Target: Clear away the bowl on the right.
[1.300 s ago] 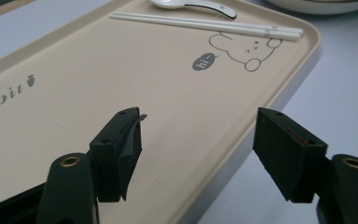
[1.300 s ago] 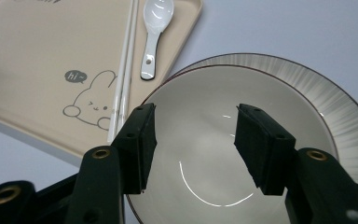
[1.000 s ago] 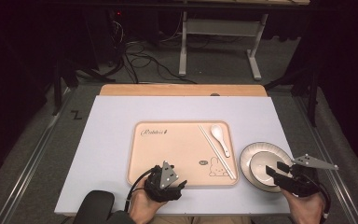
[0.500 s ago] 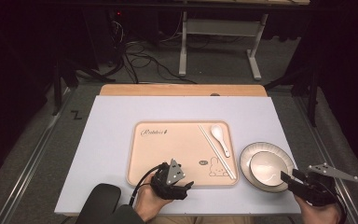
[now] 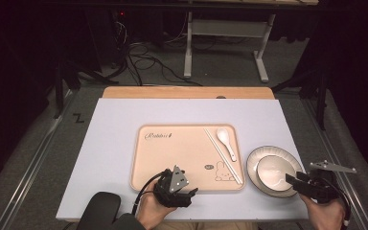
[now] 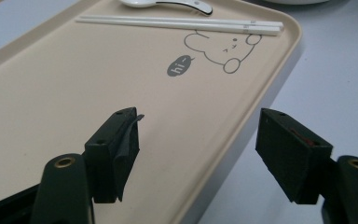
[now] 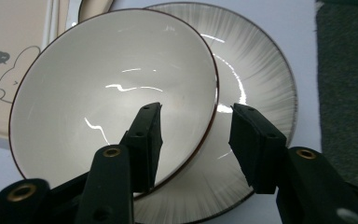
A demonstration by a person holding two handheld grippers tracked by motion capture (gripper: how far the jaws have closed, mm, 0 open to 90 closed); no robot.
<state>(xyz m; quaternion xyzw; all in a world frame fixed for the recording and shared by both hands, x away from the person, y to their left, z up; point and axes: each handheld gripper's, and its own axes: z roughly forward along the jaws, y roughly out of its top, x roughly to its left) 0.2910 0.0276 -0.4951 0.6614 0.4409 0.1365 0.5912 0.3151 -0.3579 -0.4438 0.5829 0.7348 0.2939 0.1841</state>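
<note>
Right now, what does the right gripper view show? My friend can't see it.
A white bowl sits on a striped plate, with the right gripper open, its two black jaws either side of the bowl's rim. A beige tray with a bunny drawing lies beside it.

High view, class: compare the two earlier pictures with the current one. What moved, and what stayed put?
The right gripper drew back toward the person, off the plate; its jaws now straddle the bowl rim, open. The left gripper slid slightly back, open over the tray edge. Tray, chopsticks, spoon, plate and bowl stayed.

Dark surroundings, evenly lit table (image 5: pixel 115 143); glare streaks the bowl (image 7: pixel 112 88).
</note>
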